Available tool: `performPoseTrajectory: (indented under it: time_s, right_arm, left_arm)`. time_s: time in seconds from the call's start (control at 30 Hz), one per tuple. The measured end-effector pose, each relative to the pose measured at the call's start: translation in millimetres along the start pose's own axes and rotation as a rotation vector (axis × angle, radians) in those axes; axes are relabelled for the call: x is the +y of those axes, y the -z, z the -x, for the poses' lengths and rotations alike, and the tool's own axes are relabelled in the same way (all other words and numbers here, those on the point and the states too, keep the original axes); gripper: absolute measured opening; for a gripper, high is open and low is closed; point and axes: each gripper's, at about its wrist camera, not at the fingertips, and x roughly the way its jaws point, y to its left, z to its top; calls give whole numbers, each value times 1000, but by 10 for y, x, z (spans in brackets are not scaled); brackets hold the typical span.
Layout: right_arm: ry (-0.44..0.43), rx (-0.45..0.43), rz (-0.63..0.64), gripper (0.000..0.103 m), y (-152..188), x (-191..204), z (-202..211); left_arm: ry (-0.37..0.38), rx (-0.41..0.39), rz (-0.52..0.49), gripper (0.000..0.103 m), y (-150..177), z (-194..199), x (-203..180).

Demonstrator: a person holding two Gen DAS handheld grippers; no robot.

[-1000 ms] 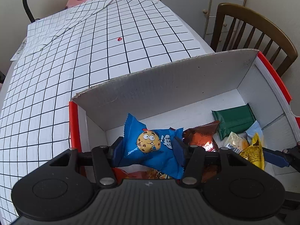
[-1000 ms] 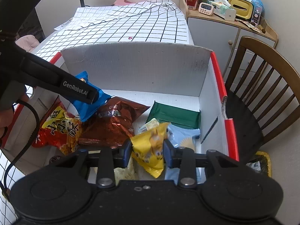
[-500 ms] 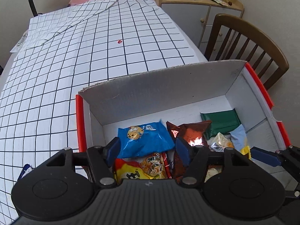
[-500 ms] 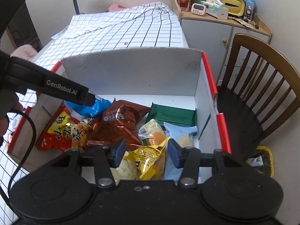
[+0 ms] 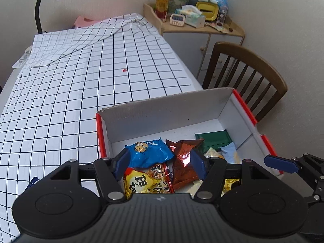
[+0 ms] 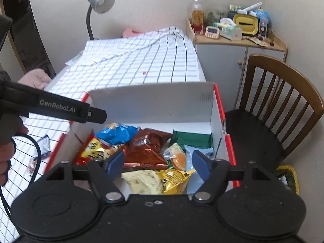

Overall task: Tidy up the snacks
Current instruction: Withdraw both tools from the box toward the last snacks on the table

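On the far left, my left tool (image 5: 160, 162) stands part open over the near left corner of the box (image 5: 168, 109) and holds nothing; its jaws opened a little in the last second and then stopped, with no packet between the pads. Below it lie the red and yellow snack bag (image 5: 145, 180) and, just behind, the blue cookie packet (image 5: 148, 151), both loose on the box floor. Next comes the brown foil bag (image 6: 147, 147), overlapping its neighbours, then the green packet (image 6: 192, 139) flat against the back right corner, with a small clear-wrapped sweet (image 6: 175, 157) and a pale blue packet (image 6: 197, 151) in front of it. My right tool (image 6: 158, 163) stands wide open and empty above the near right part of the box; its jaws have just been opening, and the yellow packet (image 6: 176, 179) lies free beneath them beside a pale packet (image 6: 143, 180). In my judgement all these packets are light, soft and air-filled, with slick crinkling film and contents that would crush; I would take each by a crimped end seam or across a flat edge, with gentle pressure. The box sits at the near end of a counter (image 5: 81, 93) covered by a checked cloth, rumpled at the far end. A small wrapper (image 6: 43, 141) lies on the cloth left of the box. To the right stand a wooden chair (image 6: 283, 101) and a cluttered cabinet (image 6: 239, 40); a lamp (image 6: 100, 2) stands behind.
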Motion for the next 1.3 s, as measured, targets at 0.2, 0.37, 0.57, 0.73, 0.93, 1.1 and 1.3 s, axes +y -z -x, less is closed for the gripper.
performPoseTrajectory:
  time_s: [0.2,0.37,0.57,0.73,0.93,1.1,1.3]
  right_arm:
    - [-5,-51,0,87,-5,158,223]
    - [-14,-80,23,91,-1,349,365]
    - [-36,-119,52,99,18,629,512]
    - [-56,-141,83,102,35,920,580]
    - [-99,-145,95,102,62,1260,588]
    - [-126,-133,109,103,68,1543,514]
    - [-165,-101,106,103,47,1820,339]
  left_arm:
    - [29,-56,-11,66,120,322,79]
    - [43,-90,-12,70,241,536,194]
    - [52,-114,5,75,416,751,433]
    - [52,-123,39,77,569,903,706]
    - [60,-130,82,82,757,1080,1092]
    - [42,-141,135,85,887,1190,1462]
    - [3,-142,221,94,1058,1216,1922]
